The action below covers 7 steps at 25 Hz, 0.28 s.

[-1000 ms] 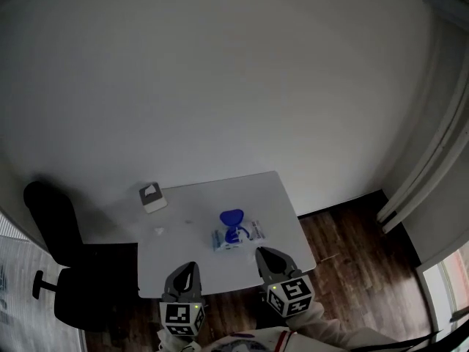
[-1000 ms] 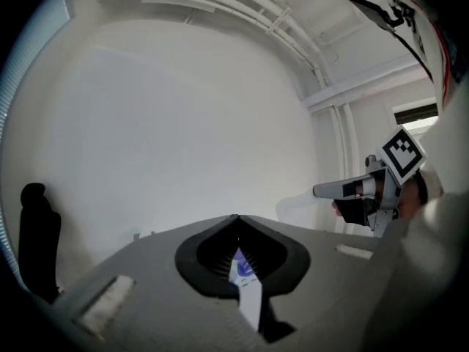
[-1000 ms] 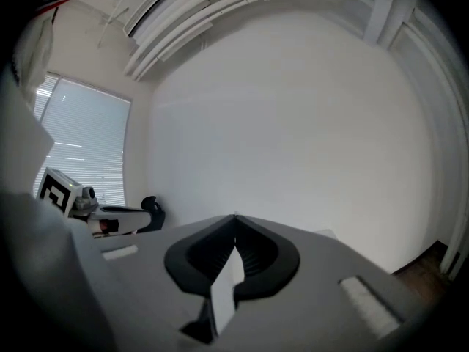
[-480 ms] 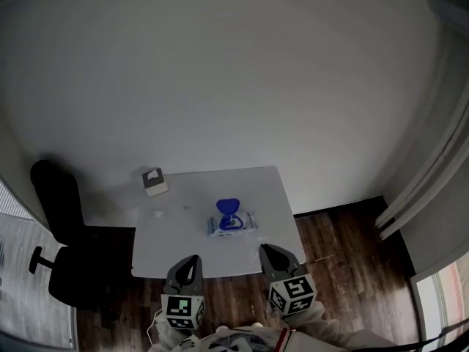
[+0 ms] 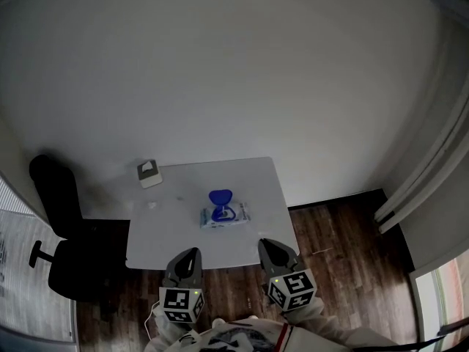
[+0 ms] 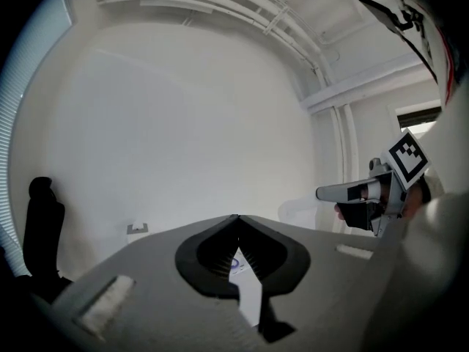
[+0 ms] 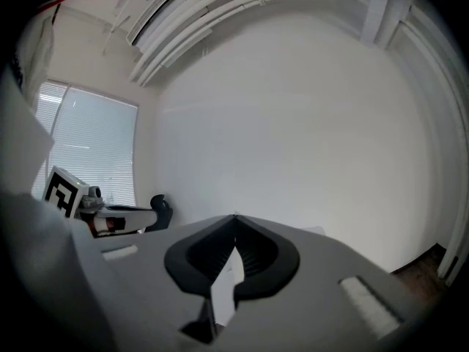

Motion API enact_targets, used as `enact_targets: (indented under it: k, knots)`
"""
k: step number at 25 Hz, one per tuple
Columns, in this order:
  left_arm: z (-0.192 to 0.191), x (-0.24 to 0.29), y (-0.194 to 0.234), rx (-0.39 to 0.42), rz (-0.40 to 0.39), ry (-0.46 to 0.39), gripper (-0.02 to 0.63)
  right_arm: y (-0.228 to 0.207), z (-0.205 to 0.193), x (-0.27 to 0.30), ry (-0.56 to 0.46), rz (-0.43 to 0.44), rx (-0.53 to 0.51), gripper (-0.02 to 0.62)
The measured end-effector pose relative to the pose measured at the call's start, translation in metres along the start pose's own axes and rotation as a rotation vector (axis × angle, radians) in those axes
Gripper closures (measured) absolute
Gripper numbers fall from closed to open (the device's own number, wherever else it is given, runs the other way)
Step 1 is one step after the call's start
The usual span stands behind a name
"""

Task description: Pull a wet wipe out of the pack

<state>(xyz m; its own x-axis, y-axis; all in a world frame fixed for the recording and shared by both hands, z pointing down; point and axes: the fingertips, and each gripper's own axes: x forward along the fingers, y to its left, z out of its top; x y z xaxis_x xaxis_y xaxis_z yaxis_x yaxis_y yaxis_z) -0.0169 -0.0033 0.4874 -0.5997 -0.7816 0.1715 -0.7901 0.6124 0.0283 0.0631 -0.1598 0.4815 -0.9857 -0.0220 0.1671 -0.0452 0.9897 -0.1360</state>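
The wet wipe pack [image 5: 224, 215] lies flat in the middle of the white table [image 5: 168, 233], its blue lid [image 5: 220, 196] flipped open toward the far side. My left gripper [image 5: 187, 254] and right gripper [image 5: 265, 245] hover side by side at the table's near edge, well short of the pack, pointing toward it. Both are shut with nothing between the jaws. In the left gripper view the left gripper [image 6: 237, 217] has its tips touching, and a bit of the pack [image 6: 234, 264] shows through the gap behind them. The right gripper [image 7: 235, 215] is shut the same way.
A small grey box [image 5: 149, 173] stands at the table's back left corner. A black office chair [image 5: 62, 226] is left of the table. Dark wood floor [image 5: 344, 233] lies to the right, with a white wall behind.
The table and pack have slid up and left in the head view and look farther off. Both grippers stay shut and now overlap only the table's near edge.
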Motion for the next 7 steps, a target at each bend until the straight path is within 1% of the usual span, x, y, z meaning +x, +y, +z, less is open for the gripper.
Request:
enact_targets:
  k: [7]
  knots:
    - [-0.0027, 0.0025, -0.0048, 0.014, -0.018, 0.000, 0.604, 0.0011, -0.0059, 0.0007, 0.008, -0.001, 0.007, 0.588]
